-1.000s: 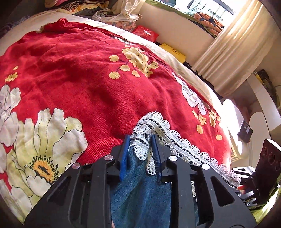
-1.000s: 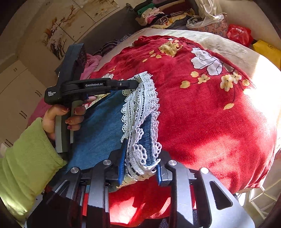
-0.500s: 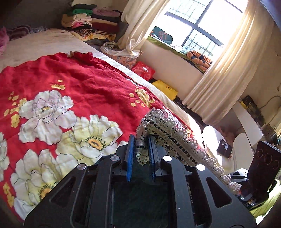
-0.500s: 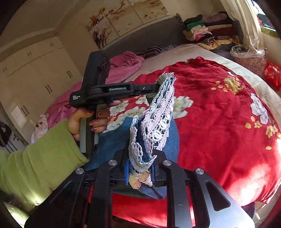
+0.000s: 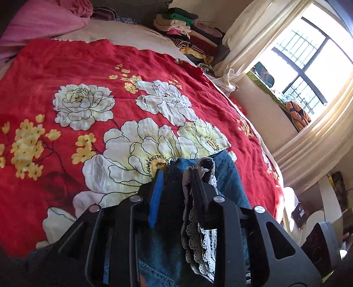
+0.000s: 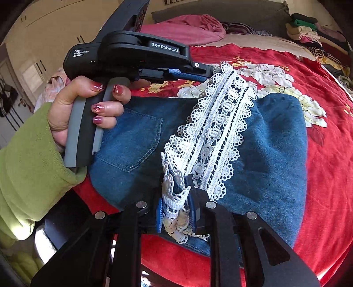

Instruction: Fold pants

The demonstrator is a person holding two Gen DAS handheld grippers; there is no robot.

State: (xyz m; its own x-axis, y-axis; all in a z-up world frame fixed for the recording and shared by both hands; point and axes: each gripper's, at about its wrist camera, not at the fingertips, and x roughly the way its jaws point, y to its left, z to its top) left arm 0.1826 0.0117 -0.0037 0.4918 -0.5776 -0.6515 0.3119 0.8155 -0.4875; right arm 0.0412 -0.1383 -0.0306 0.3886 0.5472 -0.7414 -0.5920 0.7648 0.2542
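The pants (image 6: 260, 141) lie folded over on the bed (image 6: 326, 154), blue denim with a back pocket showing toward my left hand (image 6: 88, 106). Their white lace hem (image 6: 216, 132) runs as a band across the top layer, from my left tool (image 6: 207, 72) down to my right tool (image 6: 176, 212).

My right tool is clamped on the bunched lace and denim at the near end of the hem, both blue pads pressing the cloth. My left tool (image 5: 176, 176) has just been opening: its jaws stand apart, the left pad clear of the cloth, while the hem's far corner hangs between them against the right finger.

Around the pants the red flowered bedspread (image 5: 66, 92) is bare. A pink blanket (image 5: 44, 19) is heaped at the head of the bed, and a stack of folded clothes (image 5: 189, 33) sits at the far corner, well apart from the pants. Beyond that stand a cream curtain (image 5: 249, 42) and a barred window (image 5: 308, 66). Nothing lies across the pants except the two tools.
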